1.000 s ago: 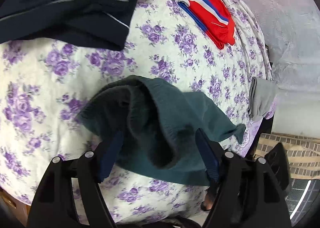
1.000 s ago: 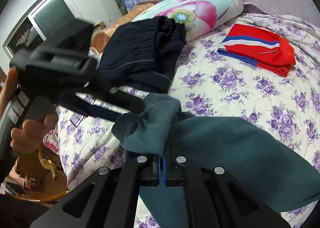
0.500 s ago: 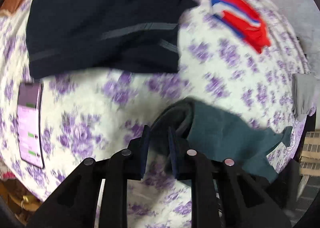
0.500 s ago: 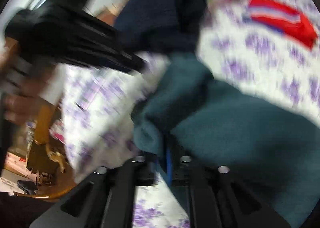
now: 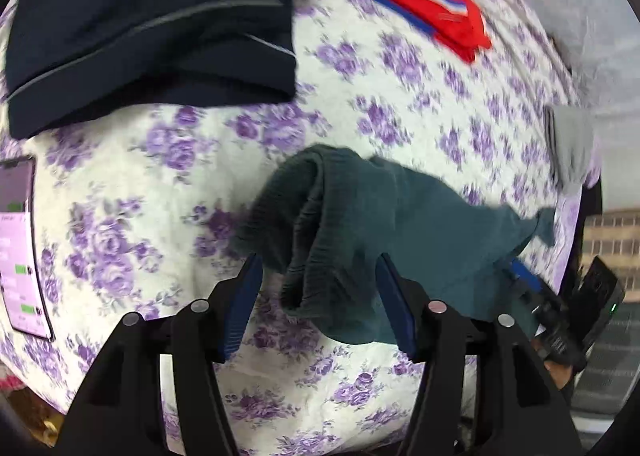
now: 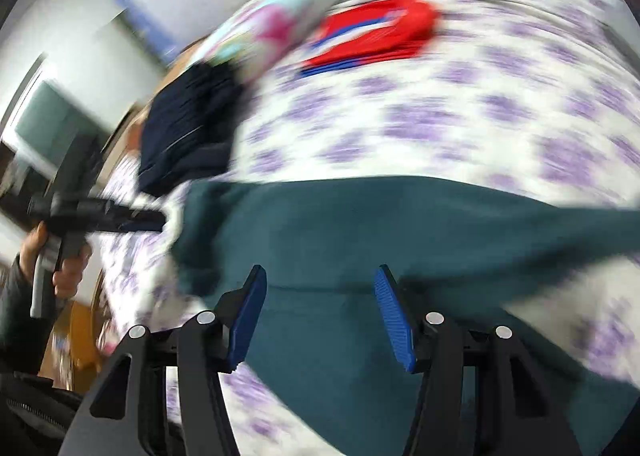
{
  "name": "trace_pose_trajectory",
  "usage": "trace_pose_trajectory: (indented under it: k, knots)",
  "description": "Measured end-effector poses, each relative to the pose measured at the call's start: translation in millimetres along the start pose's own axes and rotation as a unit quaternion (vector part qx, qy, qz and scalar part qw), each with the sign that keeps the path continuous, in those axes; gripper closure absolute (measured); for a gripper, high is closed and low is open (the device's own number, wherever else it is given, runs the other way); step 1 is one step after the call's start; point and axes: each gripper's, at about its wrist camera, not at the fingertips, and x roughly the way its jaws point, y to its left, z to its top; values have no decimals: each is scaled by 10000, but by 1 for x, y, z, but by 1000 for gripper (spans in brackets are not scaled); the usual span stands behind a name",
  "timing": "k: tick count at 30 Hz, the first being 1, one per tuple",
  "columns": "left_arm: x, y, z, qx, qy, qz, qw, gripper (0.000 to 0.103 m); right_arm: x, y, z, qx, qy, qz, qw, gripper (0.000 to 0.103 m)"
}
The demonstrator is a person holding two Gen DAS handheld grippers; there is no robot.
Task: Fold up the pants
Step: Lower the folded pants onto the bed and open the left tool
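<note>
Where spread — pants between left gripper

Teal pants: matt knit cloth, ribbed at bunched edge. Bed sheet beneath pants: smooth printed cotton-like cloth. Left gripper: matt black plastic, ridged blue pads.

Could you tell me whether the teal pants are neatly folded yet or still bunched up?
Still bunched: the teal pants lie rumpled on the bedspread, waistband heaped, both grippers' jaws open.
</note>
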Motion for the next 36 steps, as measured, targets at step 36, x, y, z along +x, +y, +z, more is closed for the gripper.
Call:
trace_pose_trajectory:
  k: [36]
  knots:
    - [-21,-26,18,1042,-597,1348,9836,47,-69,-150,15,2015,-1037,-1751,9581,51]
